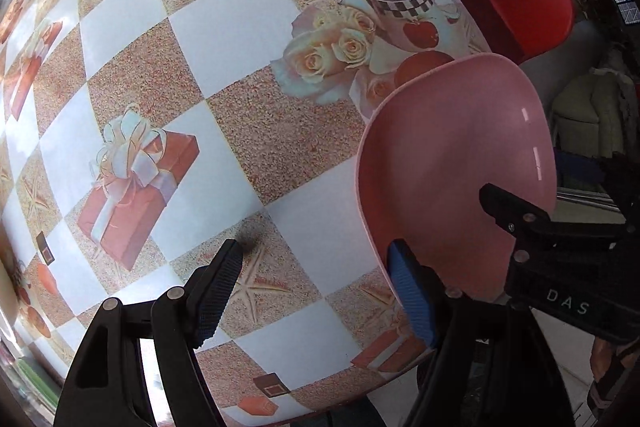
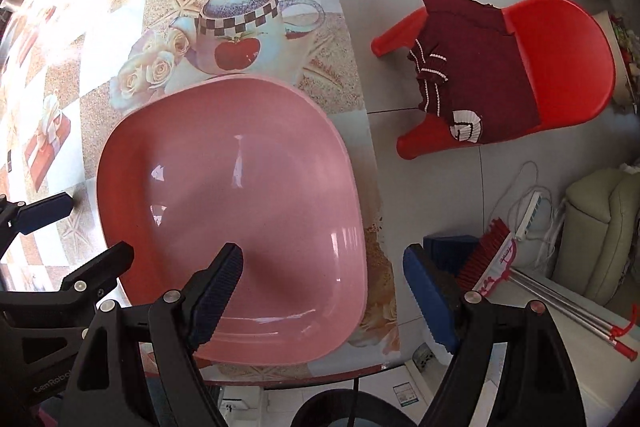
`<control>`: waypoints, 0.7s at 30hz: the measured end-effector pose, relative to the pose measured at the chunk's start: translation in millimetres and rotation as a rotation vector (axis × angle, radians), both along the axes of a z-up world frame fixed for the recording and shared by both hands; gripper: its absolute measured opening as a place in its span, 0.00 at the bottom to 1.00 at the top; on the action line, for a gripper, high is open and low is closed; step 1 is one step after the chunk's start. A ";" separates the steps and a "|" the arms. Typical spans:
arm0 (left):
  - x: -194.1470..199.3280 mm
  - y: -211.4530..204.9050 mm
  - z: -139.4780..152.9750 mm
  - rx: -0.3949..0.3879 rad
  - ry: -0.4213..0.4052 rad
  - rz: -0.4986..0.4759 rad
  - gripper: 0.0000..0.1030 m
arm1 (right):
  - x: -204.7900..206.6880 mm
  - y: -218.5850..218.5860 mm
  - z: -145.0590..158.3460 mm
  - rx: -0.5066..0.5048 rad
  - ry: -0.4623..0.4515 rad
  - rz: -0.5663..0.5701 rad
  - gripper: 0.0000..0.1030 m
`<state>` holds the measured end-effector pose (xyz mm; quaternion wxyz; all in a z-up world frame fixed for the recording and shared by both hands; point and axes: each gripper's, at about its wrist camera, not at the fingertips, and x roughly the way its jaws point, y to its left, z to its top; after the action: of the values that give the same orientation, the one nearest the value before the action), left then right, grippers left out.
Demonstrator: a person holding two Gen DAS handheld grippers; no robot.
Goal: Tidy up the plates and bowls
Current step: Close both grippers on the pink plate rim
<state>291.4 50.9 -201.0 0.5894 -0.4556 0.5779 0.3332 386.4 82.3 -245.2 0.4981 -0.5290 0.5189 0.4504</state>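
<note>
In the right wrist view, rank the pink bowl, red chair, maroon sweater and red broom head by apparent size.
1. pink bowl, though nearest the camera
2. red chair
3. maroon sweater
4. red broom head

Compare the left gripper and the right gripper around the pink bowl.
The right gripper has one finger over the inside of the pink bowl and the other past the table edge. The left gripper has one finger over the table and the other at the bowl's rim. The right gripper looks down into the bowl; the left gripper views it obliquely. Both are open, holding nothing.
</note>
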 end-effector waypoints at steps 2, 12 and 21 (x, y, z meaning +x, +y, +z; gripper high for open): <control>0.9 0.8 0.5 0.025 0.012 -0.001 0.77 | -4.7 2.2 -7.2 -0.007 0.007 0.028 0.79; -71.3 9.5 8.0 0.056 0.001 0.088 0.77 | -40.1 4.4 -1.3 -0.021 0.144 0.011 0.49; -159.6 3.4 11.0 0.107 0.060 0.067 0.77 | -119.8 -2.5 2.2 -0.013 0.207 0.103 0.49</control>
<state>131.9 54.3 -190.0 0.5837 -0.4325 0.5611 0.3968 266.6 79.8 -243.0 0.4145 -0.5088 0.5425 0.5245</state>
